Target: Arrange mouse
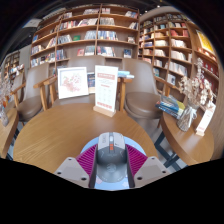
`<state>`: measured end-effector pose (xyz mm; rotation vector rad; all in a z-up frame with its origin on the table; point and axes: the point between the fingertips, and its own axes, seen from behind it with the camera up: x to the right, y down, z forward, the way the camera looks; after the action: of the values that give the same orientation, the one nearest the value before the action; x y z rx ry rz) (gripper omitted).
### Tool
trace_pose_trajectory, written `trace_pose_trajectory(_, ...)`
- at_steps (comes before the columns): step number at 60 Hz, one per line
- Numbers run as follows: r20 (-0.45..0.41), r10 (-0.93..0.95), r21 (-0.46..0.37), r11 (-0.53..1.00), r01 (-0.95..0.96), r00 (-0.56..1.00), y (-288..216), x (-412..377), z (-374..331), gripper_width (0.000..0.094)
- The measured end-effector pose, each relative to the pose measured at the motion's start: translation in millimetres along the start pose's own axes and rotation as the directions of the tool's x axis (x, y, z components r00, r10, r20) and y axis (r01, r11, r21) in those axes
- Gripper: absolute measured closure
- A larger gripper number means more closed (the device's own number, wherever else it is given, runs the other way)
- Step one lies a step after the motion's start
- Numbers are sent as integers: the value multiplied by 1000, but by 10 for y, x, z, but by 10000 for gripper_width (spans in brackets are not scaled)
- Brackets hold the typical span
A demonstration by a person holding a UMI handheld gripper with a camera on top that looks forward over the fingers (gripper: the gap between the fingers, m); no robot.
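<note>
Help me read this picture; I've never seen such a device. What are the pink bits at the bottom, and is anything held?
It comes from a camera riding on a hand-held gripper, looking forward along its two fingers. The pink bits are pads on the fingers' inner faces. Between them sits a grey mouse, apparently gripped, over a round wooden table. On the table stand two display signs. Chairs surround it, and bookshelves line the walls.
</note>
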<state>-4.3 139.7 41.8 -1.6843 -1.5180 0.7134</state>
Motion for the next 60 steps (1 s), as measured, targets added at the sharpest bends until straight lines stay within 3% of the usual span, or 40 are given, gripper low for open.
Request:
trace_pose_trajectory(10, -8, 61, -58, 996, -61, 998, 419, 192, 273, 478)
trace_pose_trajectory(17, 5, 82, -40, 996, -81, 997, 476, 203, 316, 410)
trace_pose_trajectory(19, -1, 80, -37, 996, -80, 997, 479, 227, 310, 344)
trace_pose_trajectory(23, -56, 76, -25, 997, -78, 995, 455, 362, 280, 81)
trace_pose_trajectory(24, -64, 74, -22, 997, -75, 995, 446, 375, 265, 70)
trace_pose_trajectory(32, -64, 95, -6, 995, -96, 993, 344, 397, -74, 86)
trace_pose_trajectory(42, -50, 73, 33, 997, -71, 996, 275, 310, -981, 87)
trace_pose_trajectory(60, 40, 71, 35, 997, -72, 997, 726, -48, -2487, 84)
